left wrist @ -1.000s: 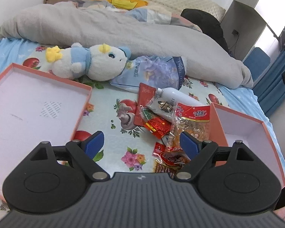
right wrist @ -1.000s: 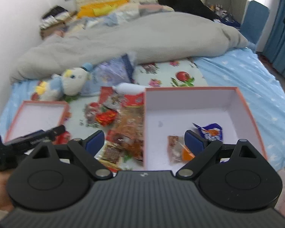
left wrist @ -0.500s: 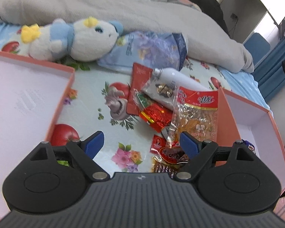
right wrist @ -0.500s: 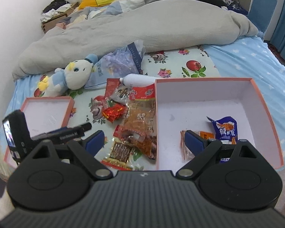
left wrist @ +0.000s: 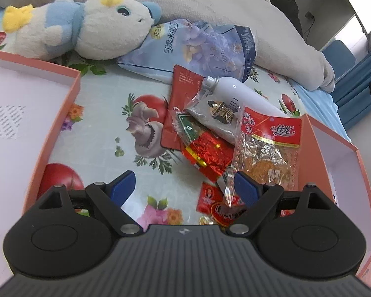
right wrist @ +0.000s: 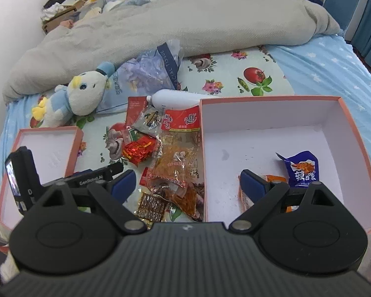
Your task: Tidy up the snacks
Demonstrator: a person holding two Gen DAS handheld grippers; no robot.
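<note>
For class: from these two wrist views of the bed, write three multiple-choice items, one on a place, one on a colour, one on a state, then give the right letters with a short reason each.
1. Where does the blue snack packet lie?
A. inside the right-hand box
B. on the grey blanket
C. under the plush toy

2. What colour are the boxes' outer walls?
A. green
B. orange-pink
C. black

3. How do the jaws of the left gripper stand?
A. shut on a packet
B. shut on nothing
C. open, holding nothing

Answers:
1. A: the packet rests on that box's white floor.
2. B: the rims of that box and of the left-hand box show orange-pink.
3. C: the blue pads stand wide apart above the bedsheet with nothing pressed between them.
</note>
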